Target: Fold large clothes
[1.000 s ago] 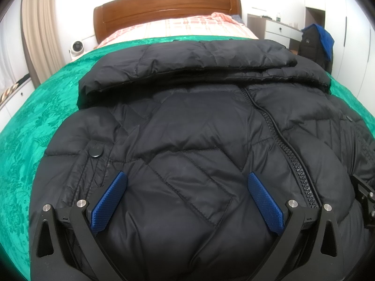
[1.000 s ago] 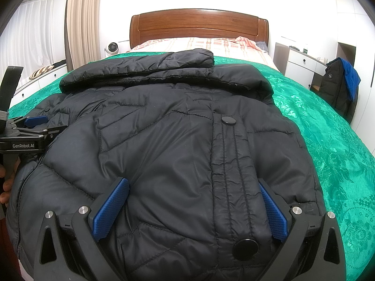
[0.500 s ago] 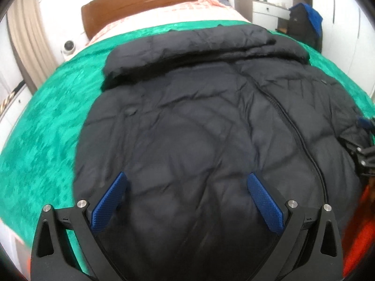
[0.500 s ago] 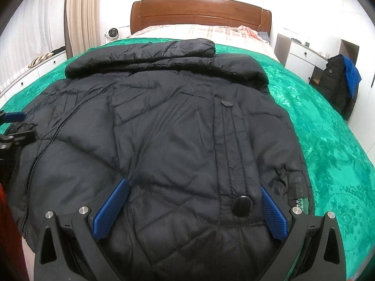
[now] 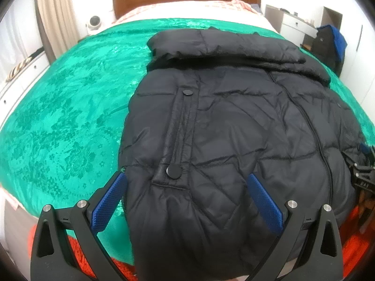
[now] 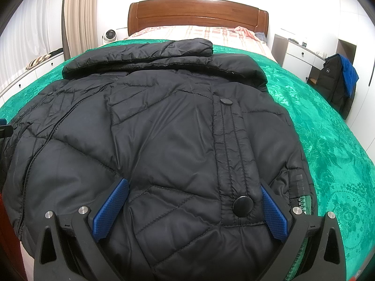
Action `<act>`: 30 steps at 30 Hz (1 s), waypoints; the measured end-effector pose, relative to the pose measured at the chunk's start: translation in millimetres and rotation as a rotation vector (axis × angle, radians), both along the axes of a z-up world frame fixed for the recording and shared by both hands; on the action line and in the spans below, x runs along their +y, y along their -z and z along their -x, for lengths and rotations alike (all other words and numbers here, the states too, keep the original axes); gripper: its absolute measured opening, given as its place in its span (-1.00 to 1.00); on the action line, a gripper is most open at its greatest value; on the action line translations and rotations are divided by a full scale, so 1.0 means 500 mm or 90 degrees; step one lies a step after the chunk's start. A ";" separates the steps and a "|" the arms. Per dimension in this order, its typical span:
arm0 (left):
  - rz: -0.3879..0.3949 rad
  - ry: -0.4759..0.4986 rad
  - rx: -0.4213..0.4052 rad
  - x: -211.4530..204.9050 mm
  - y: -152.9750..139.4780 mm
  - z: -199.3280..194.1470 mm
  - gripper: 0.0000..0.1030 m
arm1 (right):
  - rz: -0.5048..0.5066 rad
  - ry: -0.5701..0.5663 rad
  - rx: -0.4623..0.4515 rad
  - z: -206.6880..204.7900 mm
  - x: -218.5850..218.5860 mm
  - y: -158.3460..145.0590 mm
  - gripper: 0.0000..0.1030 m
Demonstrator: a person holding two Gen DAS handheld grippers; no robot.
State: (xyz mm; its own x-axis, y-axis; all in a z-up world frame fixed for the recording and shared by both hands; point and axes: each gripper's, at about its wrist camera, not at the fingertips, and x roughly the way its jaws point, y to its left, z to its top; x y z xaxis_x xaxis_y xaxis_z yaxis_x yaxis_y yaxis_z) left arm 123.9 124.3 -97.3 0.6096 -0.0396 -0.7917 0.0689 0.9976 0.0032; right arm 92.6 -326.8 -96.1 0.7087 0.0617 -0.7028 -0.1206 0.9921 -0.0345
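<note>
A large black puffer jacket (image 5: 234, 128) lies flat, front up, on a green bedspread (image 5: 70, 105), its collar toward the headboard. My left gripper (image 5: 187, 196) hovers open over the jacket's near left hem, a snap button (image 5: 174, 171) between its blue pads. In the right wrist view the jacket (image 6: 175, 128) fills the frame. My right gripper (image 6: 192, 210) is open over the near right hem, beside another snap button (image 6: 243, 205). Each gripper shows at the edge of the other's view. Neither holds cloth.
The bedspread (image 6: 328, 128) has bare room on both sides of the jacket. A wooden headboard (image 6: 196, 11) stands at the far end, with a white cabinet (image 6: 297, 56) and hanging dark clothes (image 6: 339, 79) to the right. Red-orange fabric (image 5: 77, 245) lies below the bed's near edge.
Both grippers have drawn back from over the jacket's body to its near hem. The left one has also shifted left, so the bedspread now shows beside the jacket. Both stayed open.
</note>
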 end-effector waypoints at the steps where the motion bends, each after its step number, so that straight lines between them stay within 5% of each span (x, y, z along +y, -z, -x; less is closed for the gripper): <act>1: 0.000 0.000 -0.001 0.002 0.000 -0.001 0.99 | 0.000 0.000 0.000 0.000 0.001 0.000 1.00; 13: -0.002 0.001 0.020 -0.001 0.005 0.032 0.99 | -0.036 -0.001 0.015 0.005 -0.020 -0.028 0.97; 20: 0.048 -0.036 0.051 0.058 0.015 0.034 0.99 | -0.089 0.085 -0.010 0.077 -0.153 -0.105 0.97; 25: 0.099 -0.030 0.105 0.080 0.053 0.044 0.99 | -0.196 0.157 0.129 0.110 -0.271 -0.068 0.98; 29: 0.113 -0.001 0.149 0.063 0.076 0.046 0.94 | -0.246 0.104 0.206 0.121 -0.255 -0.029 0.86; 30: 0.111 0.008 0.157 0.057 0.077 0.047 0.73 | -0.250 0.084 0.224 0.117 -0.243 -0.021 0.77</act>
State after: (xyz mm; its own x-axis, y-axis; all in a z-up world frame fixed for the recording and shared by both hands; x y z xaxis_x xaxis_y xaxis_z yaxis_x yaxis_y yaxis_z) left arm 100.4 152.8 -135.8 0.3979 -0.1950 -0.8965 0.0593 0.9806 -0.1870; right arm 34.2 -448.5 -85.4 0.4539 0.2940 -0.8412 0.0679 0.9298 0.3617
